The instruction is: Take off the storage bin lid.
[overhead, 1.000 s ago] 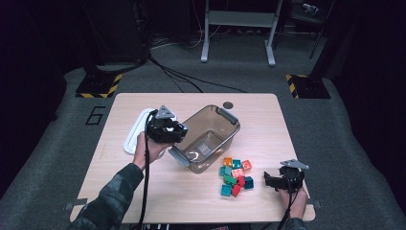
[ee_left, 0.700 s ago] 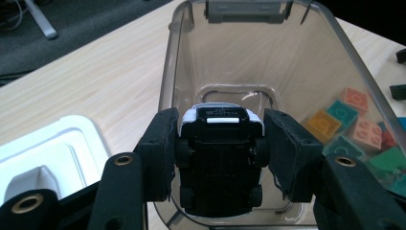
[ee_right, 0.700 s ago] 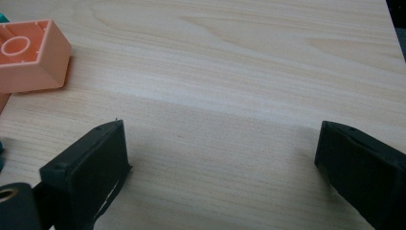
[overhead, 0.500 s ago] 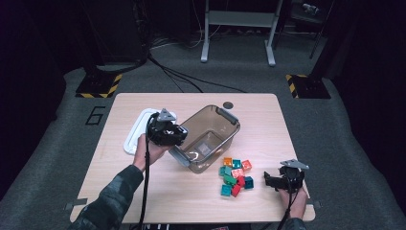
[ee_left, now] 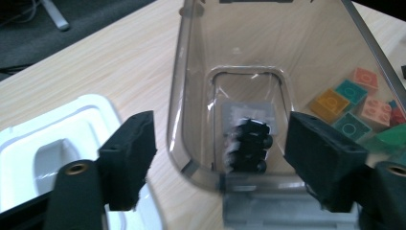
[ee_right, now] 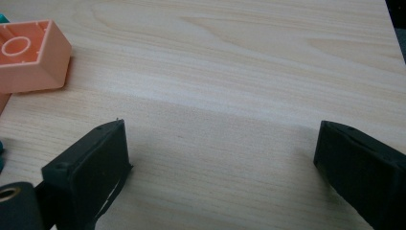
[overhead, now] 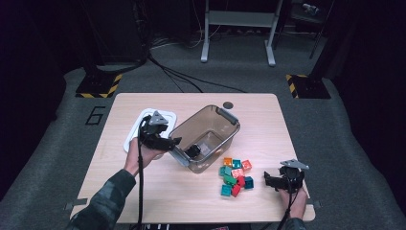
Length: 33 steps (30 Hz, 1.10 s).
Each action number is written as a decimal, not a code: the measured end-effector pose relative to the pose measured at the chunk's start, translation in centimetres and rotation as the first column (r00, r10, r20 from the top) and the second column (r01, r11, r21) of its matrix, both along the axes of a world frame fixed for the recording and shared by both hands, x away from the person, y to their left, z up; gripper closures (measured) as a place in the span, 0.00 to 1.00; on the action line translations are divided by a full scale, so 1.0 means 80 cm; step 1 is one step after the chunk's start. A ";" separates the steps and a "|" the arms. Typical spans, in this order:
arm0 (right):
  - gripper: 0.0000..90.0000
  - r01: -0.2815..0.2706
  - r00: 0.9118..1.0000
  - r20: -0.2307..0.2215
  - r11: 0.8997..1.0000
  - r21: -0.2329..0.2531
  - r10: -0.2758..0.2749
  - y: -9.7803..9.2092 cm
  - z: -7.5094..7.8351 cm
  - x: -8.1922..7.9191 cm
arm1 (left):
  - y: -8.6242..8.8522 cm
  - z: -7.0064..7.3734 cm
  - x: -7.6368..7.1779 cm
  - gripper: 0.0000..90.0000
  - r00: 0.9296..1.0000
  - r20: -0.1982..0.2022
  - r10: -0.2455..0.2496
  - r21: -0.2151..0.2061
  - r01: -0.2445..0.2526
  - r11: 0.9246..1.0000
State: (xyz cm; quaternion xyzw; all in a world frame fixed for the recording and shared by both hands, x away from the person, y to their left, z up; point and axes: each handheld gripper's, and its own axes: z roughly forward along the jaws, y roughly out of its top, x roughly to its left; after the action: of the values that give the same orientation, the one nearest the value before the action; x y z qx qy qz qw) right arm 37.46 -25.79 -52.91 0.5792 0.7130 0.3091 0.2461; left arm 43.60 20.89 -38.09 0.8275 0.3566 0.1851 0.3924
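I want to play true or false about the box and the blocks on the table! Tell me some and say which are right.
1. The clear box holds a black block. True.
2. The coloured blocks are all inside the box. False: they lie on the table beside it.
3. The left gripper is open at the box's near end. True.
4. The right gripper holds a pink block. False: its jaws are open over bare wood, and the pink block lies apart.
5. A white lid lies left of the box. True.

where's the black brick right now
In the high view, the black brick lies inside the clear bin, at its near end beside the left claw.
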 end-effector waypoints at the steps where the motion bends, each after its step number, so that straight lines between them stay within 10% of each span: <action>1: 0.05 0.000 1.000 0.000 1.000 0.000 0.000 0.000 0.000 0.000 | 0.006 0.000 -0.004 0.24 1.000 0.006 0.007 -0.003 -0.007 1.000; 13: 0.04 -0.002 1.000 0.001 1.000 0.001 0.002 0.000 0.000 0.000 | 0.090 -0.030 -0.032 0.12 0.990 -0.025 0.136 -0.034 -0.137 0.990; 27: 0.04 -0.002 1.000 0.002 1.000 -0.003 0.002 0.000 0.000 0.000 | 0.167 -0.132 -0.049 0.00 0.928 -0.150 0.340 -0.021 -0.347 0.938; 33: 0.04 0.004 1.000 -0.003 1.000 -0.002 -0.004 0.000 0.000 0.000 | 0.173 -0.156 -0.053 0.00 0.915 -0.142 0.377 0.001 -0.381 0.925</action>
State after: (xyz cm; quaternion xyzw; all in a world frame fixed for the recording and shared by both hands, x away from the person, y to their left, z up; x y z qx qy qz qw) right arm 37.42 -25.77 -52.88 0.5808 0.7127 0.3069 0.2463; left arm 39.38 34.70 -50.57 0.7484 0.5389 0.1946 0.3342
